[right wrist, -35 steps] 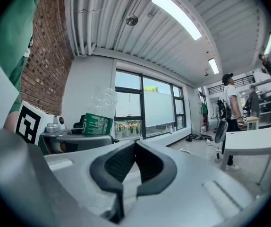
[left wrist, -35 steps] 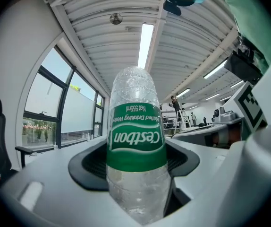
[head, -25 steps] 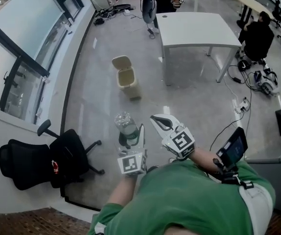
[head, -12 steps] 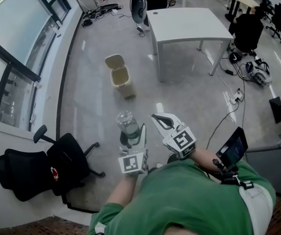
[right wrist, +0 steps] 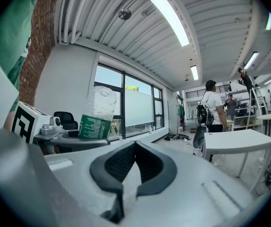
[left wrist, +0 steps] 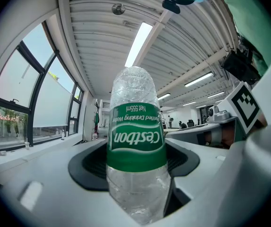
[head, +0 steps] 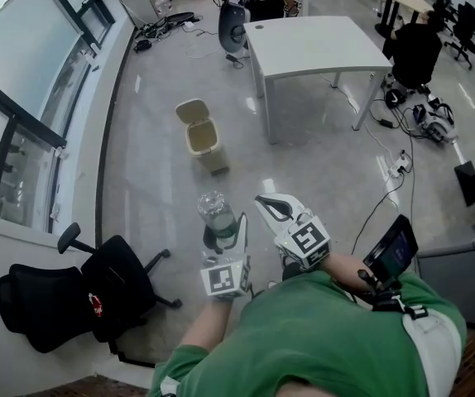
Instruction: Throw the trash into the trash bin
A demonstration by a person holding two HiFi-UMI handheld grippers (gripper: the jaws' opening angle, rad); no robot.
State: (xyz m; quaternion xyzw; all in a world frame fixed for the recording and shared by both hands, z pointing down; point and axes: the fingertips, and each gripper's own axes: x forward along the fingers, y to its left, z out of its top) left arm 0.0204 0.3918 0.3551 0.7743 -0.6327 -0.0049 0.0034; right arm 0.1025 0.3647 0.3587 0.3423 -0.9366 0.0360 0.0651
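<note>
My left gripper [head: 225,236], lower centre of the head view, is clamped on a clear plastic bottle [head: 215,213] with a green label. My right gripper [head: 272,208] is just beside it, jaws pressed together on nothing. The trash bin [head: 200,139] stands on the floor at upper centre, lid up, well apart from the bottle. A white table [head: 312,44] is beyond it, upper right.

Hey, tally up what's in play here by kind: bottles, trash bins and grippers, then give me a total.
Bottles: 1, the plastic bottle, clamped in the left gripper
Trash bins: 1, the trash bin on the floor, lid open
Grippers: 2, the left one and the right gripper, shut and empty
Total: 4
</note>
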